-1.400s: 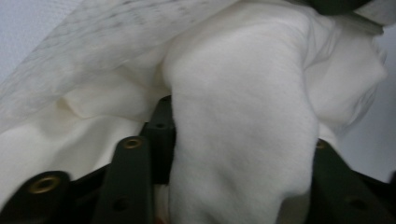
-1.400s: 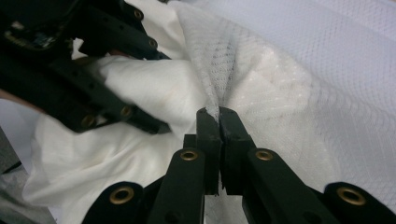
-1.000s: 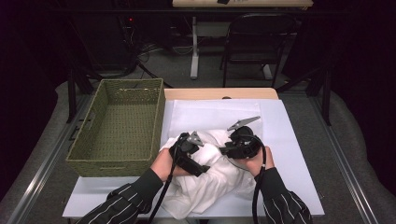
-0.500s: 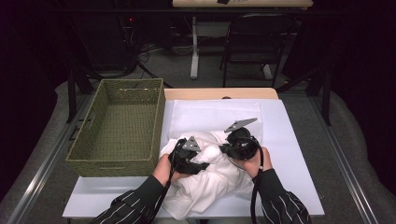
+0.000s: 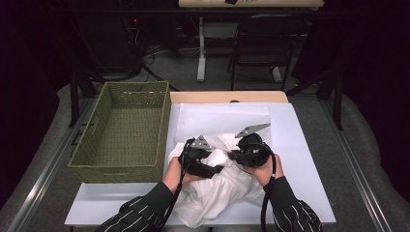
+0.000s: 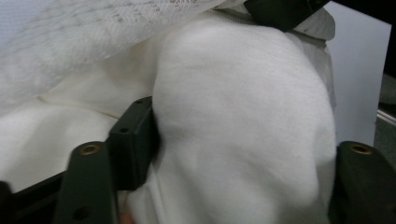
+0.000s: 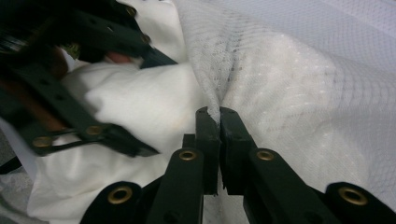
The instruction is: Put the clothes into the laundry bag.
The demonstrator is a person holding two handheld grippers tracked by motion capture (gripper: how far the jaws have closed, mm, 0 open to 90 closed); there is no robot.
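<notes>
A white cloth (image 5: 217, 193) lies bunched on the white mat (image 5: 304, 159), half under a white mesh bag (image 5: 222, 121). My left gripper (image 5: 214, 166) points right into the bundle. In the left gripper view its jaws stand wide apart, open, with a thick bulge of the cloth (image 6: 243, 102) filling the gap and the mesh bag (image 6: 93, 28) above. My right gripper (image 7: 219, 114) is shut on a pinched fold of the mesh bag (image 7: 303, 93). Its view also has the cloth (image 7: 140, 107) and the other gripper at the left. From above, the right gripper (image 5: 233, 154) faces the left one.
A green woven basket (image 5: 116, 171) stands left of the mat with nothing in it. A wooden board (image 5: 227, 96) lies beyond the mat. A chair (image 5: 261, 43) and a table leg stand farther back on the floor.
My left gripper has swung right and pushed deeper into the cloth, toward the right gripper. The right gripper has held its place on the mesh.
</notes>
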